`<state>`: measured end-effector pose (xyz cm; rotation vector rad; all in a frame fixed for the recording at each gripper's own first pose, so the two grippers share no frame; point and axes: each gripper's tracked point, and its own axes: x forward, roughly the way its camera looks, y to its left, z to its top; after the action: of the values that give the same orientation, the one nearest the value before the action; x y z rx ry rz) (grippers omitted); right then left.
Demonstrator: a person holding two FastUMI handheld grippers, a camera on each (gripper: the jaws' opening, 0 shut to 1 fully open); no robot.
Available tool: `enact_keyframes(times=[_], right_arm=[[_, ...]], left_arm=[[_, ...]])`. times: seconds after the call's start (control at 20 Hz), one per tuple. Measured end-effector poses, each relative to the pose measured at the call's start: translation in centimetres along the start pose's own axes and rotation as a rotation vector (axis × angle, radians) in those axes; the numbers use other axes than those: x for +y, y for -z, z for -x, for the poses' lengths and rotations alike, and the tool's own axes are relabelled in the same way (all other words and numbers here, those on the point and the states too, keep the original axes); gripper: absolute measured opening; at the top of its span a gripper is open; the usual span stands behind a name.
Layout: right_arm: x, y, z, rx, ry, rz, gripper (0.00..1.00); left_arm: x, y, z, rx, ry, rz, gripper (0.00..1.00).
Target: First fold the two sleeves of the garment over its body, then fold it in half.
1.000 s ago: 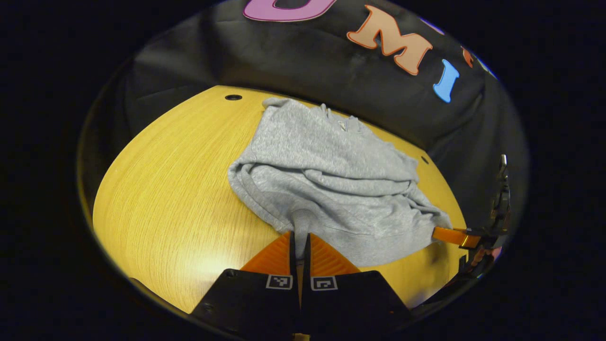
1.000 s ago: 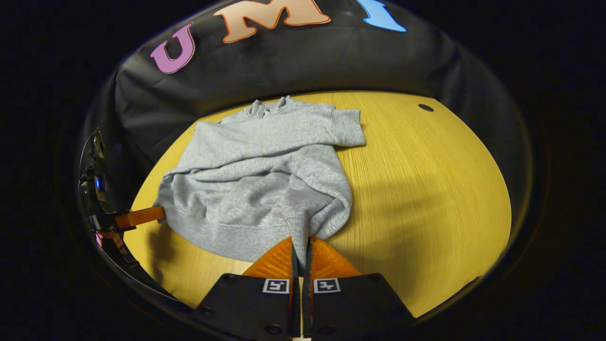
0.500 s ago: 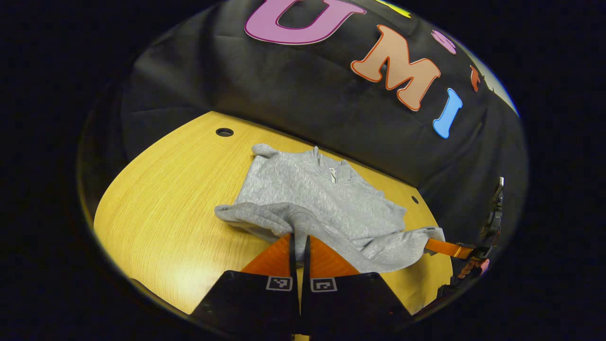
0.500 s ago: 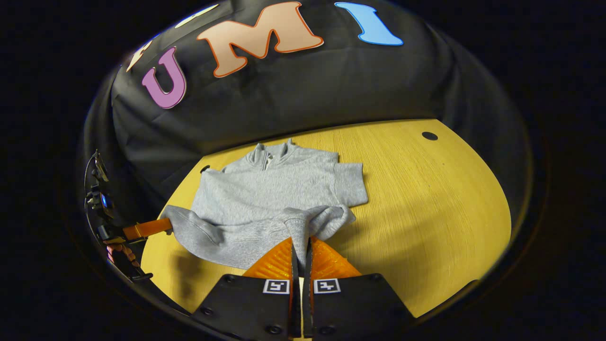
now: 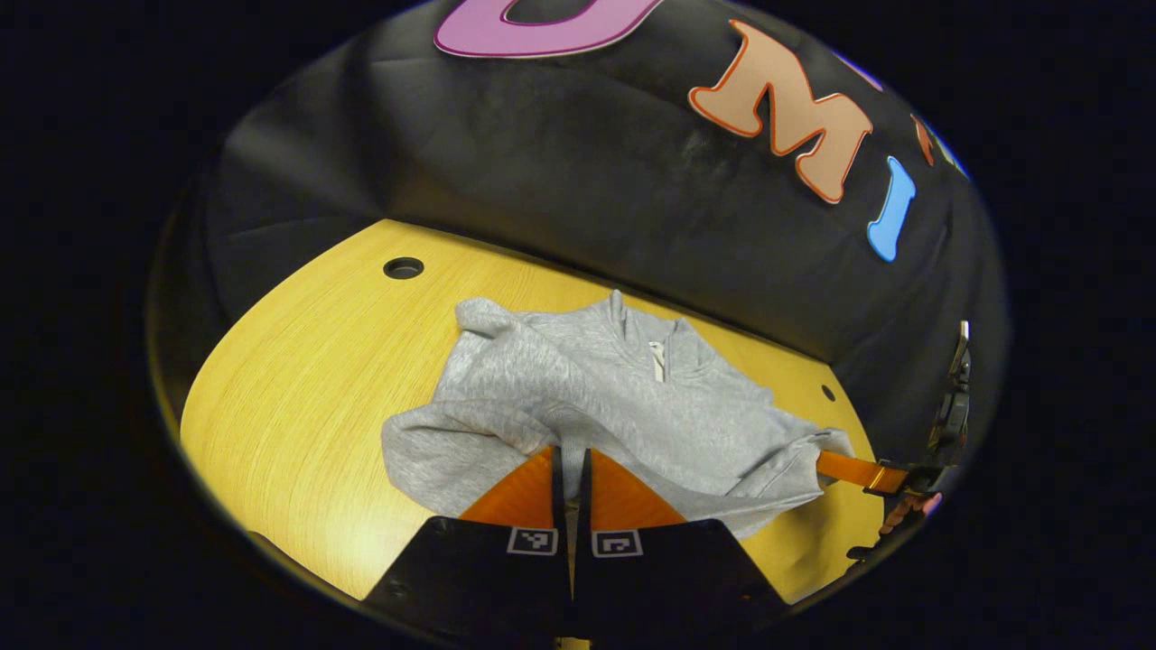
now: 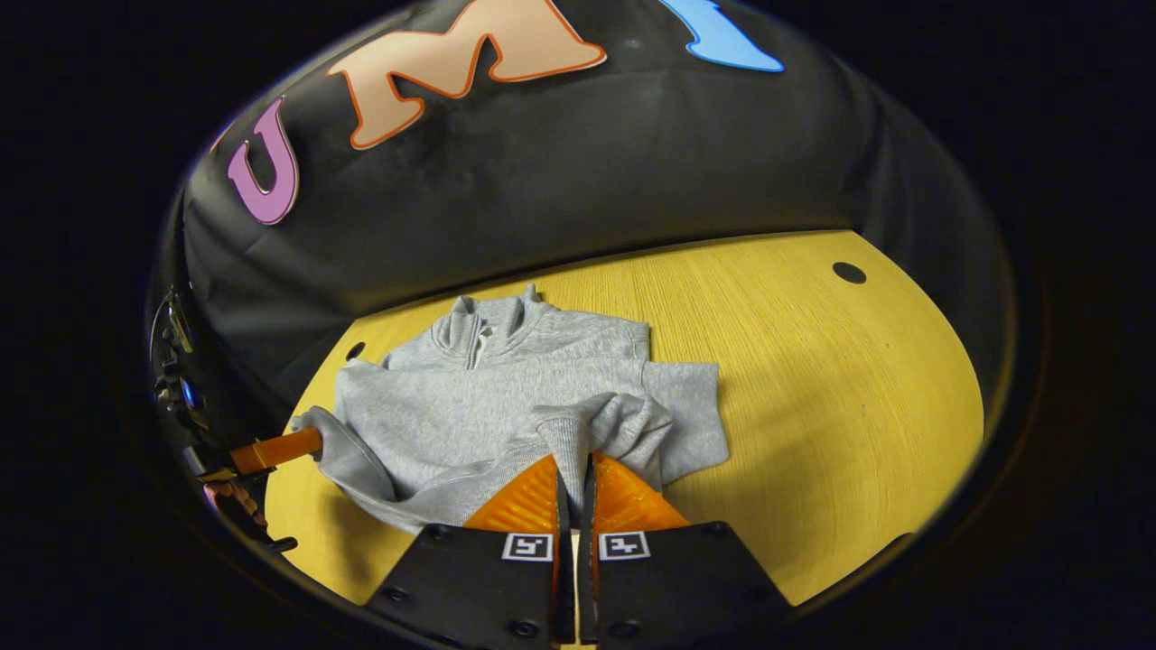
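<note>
Both grippers, left (image 5: pixel 571 451) and right (image 6: pixel 574 460), are clamped on the hem of the sweatshirt (image 6: pixel 506 397), lying on the table (image 6: pixel 813 379). Risk: uneven release would skew the half-fold.

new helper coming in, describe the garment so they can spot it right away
On the yellow wooden table before the black cloth wall lies a light grey sweatshirt. Its short zip collar points at the wall, and its near hem is pinched in both hand-held grippers, left and right.
</note>
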<state>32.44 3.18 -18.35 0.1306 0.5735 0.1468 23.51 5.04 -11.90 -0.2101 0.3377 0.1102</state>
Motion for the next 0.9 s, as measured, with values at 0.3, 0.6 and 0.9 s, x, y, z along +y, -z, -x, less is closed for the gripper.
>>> enact_keyframes(times=[0.3, 0.6, 0.9], right_arm=[[-0.7, 0.7, -2.4, 0.077, -0.03, -0.079, 0.13], [0.6, 0.4, -2.0, 0.093, -0.121, -0.129, 0.35], [1.1, -2.0, 0.9, 0.023, -0.152, -0.133, 0.96]], left_arm=[[1.1, 2.7, -3.2, 0.077, -0.056, 0.085, 0.0], [0.2, 2.0, -3.3, 0.051, 0.044, 0.165, 0.42], [-0.1, -1.2, -0.3, -0.003, -0.012, -0.062, 0.89]])
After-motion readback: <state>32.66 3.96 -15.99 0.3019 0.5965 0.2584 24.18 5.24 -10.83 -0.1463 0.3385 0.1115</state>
